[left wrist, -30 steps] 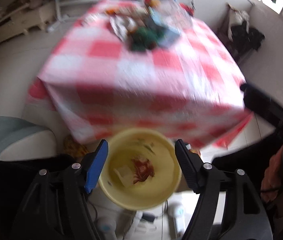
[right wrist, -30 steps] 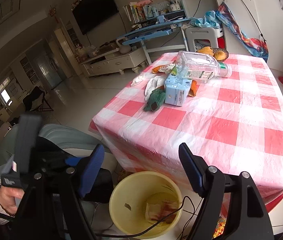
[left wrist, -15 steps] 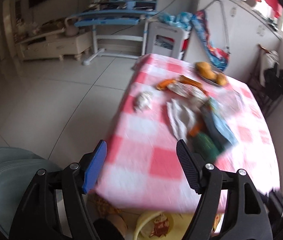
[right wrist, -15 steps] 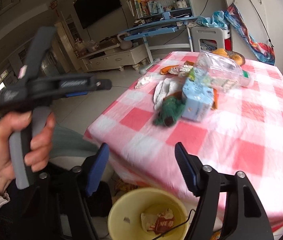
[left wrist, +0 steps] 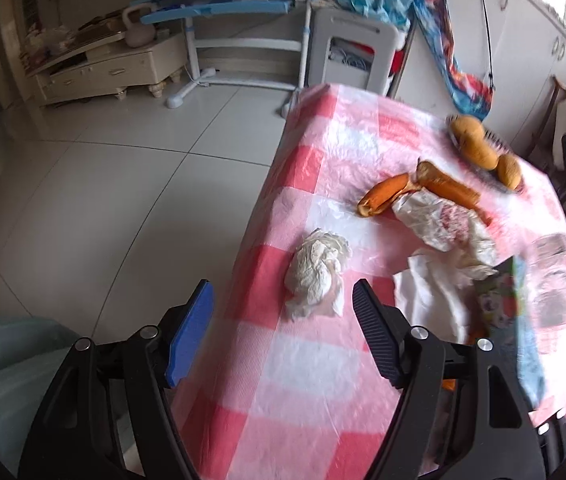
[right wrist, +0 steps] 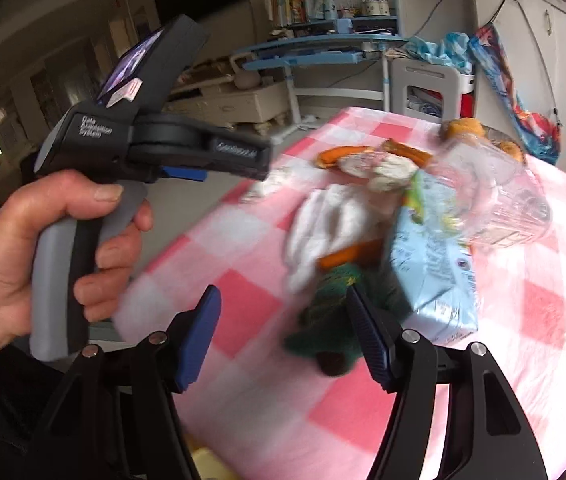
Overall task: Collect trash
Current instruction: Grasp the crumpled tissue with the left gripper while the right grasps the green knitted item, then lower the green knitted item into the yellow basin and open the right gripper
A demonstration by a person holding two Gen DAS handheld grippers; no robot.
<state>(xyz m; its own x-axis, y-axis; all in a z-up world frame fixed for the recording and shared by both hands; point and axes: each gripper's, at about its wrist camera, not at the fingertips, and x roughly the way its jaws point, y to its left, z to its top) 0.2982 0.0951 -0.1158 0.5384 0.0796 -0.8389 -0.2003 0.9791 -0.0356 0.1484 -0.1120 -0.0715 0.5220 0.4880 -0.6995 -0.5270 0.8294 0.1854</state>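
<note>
My left gripper (left wrist: 283, 320) hangs open over the left edge of the red-checked table (left wrist: 303, 380), just short of a crumpled white tissue (left wrist: 315, 272). Beyond the tissue lie orange peel (left wrist: 387, 196), a crumpled paper wrapper (left wrist: 443, 224) and a white napkin (left wrist: 431, 296). My right gripper (right wrist: 283, 320) is open and holds nothing. It hovers above the table in front of a green wrapper (right wrist: 331, 320), a light-blue carton (right wrist: 431, 264) and a clear plastic bottle (right wrist: 495, 196), all blurred.
A hand (right wrist: 43, 240) holds the left gripper's grey handle (right wrist: 59, 288) at the left of the right wrist view. A bowl of round orange things (left wrist: 479, 144) sits at the table's far side. Tiled floor (left wrist: 123, 200) lies left of the table, with a desk (left wrist: 223, 4) and a white stool (left wrist: 355, 52) behind.
Both grippers have moved from above the yellow bin up over the table. The left one swung to the table's left edge by the tissue. The bin has dropped out of view.
</note>
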